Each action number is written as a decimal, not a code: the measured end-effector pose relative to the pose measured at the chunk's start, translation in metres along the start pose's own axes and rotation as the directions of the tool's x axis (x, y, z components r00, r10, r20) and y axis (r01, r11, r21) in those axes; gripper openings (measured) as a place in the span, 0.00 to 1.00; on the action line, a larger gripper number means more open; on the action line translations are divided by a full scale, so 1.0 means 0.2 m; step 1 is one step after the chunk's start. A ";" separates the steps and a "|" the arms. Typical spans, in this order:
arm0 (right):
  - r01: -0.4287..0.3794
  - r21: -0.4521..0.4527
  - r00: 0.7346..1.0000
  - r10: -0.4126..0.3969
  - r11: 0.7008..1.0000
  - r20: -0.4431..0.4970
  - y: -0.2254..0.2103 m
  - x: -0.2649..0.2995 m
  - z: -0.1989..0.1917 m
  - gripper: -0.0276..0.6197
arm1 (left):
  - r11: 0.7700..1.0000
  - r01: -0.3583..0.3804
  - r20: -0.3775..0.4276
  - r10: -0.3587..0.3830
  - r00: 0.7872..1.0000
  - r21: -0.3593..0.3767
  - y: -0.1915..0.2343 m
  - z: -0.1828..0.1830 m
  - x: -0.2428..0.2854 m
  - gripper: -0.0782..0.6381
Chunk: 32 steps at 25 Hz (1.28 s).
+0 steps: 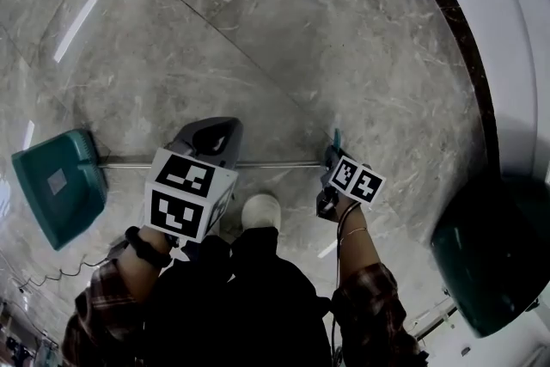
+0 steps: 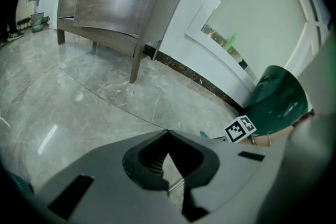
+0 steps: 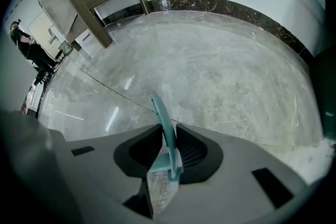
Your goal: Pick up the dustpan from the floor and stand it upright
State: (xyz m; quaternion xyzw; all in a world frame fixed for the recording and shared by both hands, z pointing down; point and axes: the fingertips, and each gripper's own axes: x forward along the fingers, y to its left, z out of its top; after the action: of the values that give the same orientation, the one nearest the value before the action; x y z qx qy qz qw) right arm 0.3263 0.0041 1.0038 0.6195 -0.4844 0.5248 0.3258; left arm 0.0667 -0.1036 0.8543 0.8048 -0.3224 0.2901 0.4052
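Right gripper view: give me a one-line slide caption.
Right gripper closed on the teal dustpan handle, grey marble floor beyond.

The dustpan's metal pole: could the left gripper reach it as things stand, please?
Probably yes: the left gripper hangs over the pole with nothing between, though its jaws look shut and must open first.

Grey marble floor [image 1: 361, 56]; teal long-handled dustpan [image 1: 58, 185] lying flat on it.

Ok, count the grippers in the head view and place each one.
2. The left gripper is over the middle of the metal handle of the dustpan, jaws together; the right gripper is clamped on the teal end grip.
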 end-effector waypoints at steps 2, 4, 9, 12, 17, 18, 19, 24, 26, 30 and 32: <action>-0.023 0.016 1.000 0.023 1.000 0.001 0.04 -0.08 0.02 0.19 | 1.000 -0.007 0.000 0.007 1.000 -0.030 -0.02 -0.01 -0.07 0.11; -0.038 0.033 0.999 0.037 0.999 0.009 0.08 -0.18 0.06 0.19 | 0.999 -0.008 -0.004 0.007 1.000 -0.053 -0.06 -0.01 -0.15 0.11; -0.067 0.064 0.997 0.066 0.996 0.026 0.18 -0.51 0.11 0.19 | 0.996 0.005 -0.014 -0.006 1.000 -0.087 -0.23 0.02 -0.41 0.11; -0.085 0.055 0.996 0.083 0.995 0.038 0.26 -0.75 0.18 0.19 | 0.995 0.005 0.003 -0.005 1.000 -0.095 -0.33 0.12 -0.60 0.11; -0.130 0.015 0.989 0.128 0.991 0.078 0.44 -1.15 0.34 0.21 | 0.992 -0.015 0.066 0.023 0.998 -0.123 -0.44 0.35 -0.96 0.11; -0.137 -0.001 0.987 0.137 0.991 0.084 0.48 -1.24 0.37 0.22 | 0.991 -0.019 0.079 0.029 0.996 -0.130 -0.47 0.39 -1.03 0.11; -0.145 -0.021 0.985 0.146 0.989 0.089 0.52 -1.33 0.40 0.22 | 0.990 -0.023 0.091 0.036 0.995 -0.136 -0.50 0.43 -1.11 0.11; -0.179 -0.174 0.975 0.198 0.968 0.096 0.77 -1.70 0.60 0.23 | 0.987 -0.051 0.170 0.077 0.982 -0.153 -0.60 0.65 -1.44 0.11; -0.210 -0.221 0.970 0.232 0.952 0.077 0.90 -1.84 0.61 0.24 | 0.984 -0.063 0.198 0.096 0.976 -0.166 -0.62 0.70 -1.57 0.11; -0.258 -0.341 0.958 0.286 0.904 0.034 1.16 -2.08 0.58 0.24 | 0.965 -0.099 0.259 0.163 0.952 -0.242 -0.61 0.72 -1.83 0.11; -0.277 -0.390 0.952 0.306 0.878 0.013 1.27 -2.17 0.56 0.24 | 0.951 -0.121 0.279 0.203 0.939 -0.285 -0.60 0.69 -1.96 0.11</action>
State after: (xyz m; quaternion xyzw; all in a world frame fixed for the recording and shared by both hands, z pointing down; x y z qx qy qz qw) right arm 0.1325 -0.0674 0.5307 0.4826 -0.6772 0.4396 0.3395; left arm -0.0589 -0.0536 0.4438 0.7493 -0.4825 0.1497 0.4283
